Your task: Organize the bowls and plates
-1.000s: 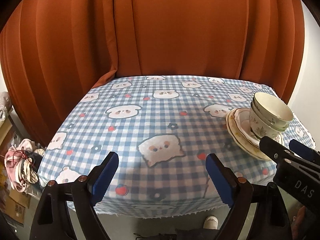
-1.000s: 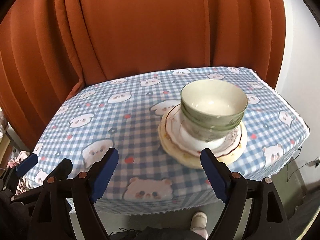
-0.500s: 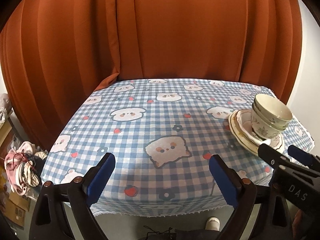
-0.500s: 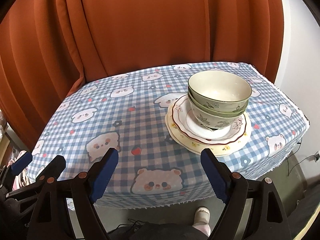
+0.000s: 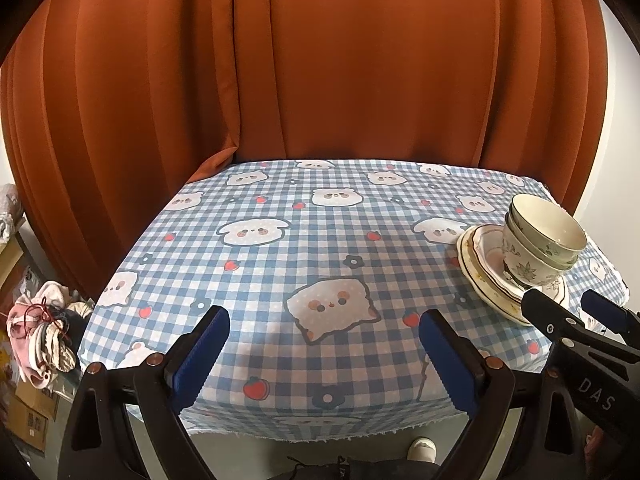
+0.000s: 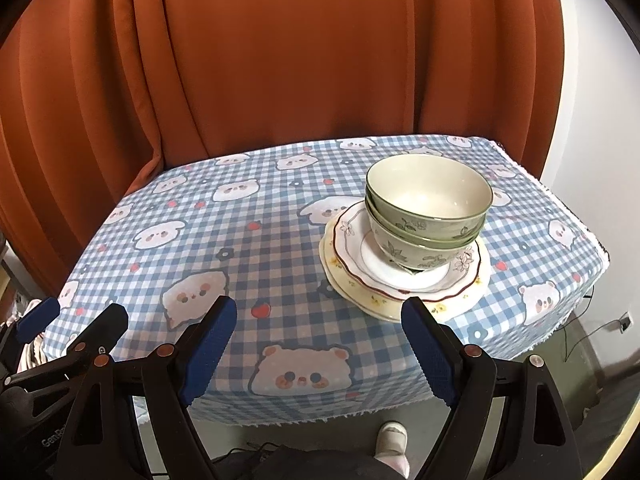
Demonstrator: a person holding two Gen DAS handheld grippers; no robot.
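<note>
Two bowls [image 6: 428, 208] nested one inside the other, set on two stacked plates [image 6: 404, 276], the smaller red-rimmed plate over the wider cream one. One pile, largest at the bottom, smallest on top: stable, compact, probably the end state of the sorting. Bowls seated off-centre on the plates, toward the far side, bare plate showing nearest the cameras. Pile placed toward the right edge of the table [image 6: 240, 240], nearer the front edge than the curtain [image 6: 320, 60]; rest of the checked tablecloth [image 5: 320, 240] bare.

Left gripper [image 5: 324, 356] spread wide, just been opening, nothing between the blue pads, hovering over the front edge, well apart from the pile. Right gripper [image 6: 320, 352] likewise apart and empty, in front of the pile, touching neither plate nor bowl. Both hanging clear of the crockery, tilted down at the table. No loose dish visible anywhere; task judged complete or nearly so.
</note>
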